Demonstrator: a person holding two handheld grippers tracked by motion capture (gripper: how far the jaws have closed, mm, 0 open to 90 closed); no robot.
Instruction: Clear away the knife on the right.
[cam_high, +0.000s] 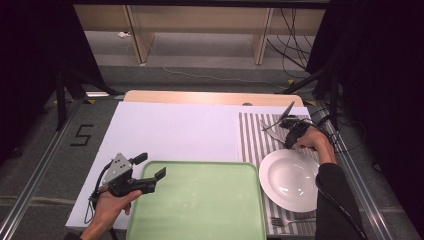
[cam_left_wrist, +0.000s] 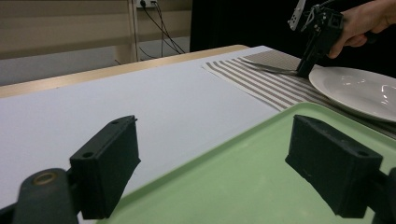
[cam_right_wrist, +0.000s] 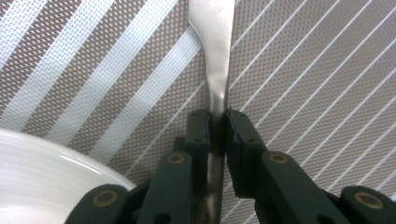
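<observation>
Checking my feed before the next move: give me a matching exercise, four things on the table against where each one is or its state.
Things:
1. green tray
2. white plate
3. fork
4. left gripper

Places or states:
A. lying on the striped placemat, at its near edge, in front of the plate
B. open, jaws apart over the tray's far left corner
C. on the white table cover, left of the placemat
D. on the placemat, right of the tray

Pairs: 1-C, 2-D, 3-A, 4-B
</observation>
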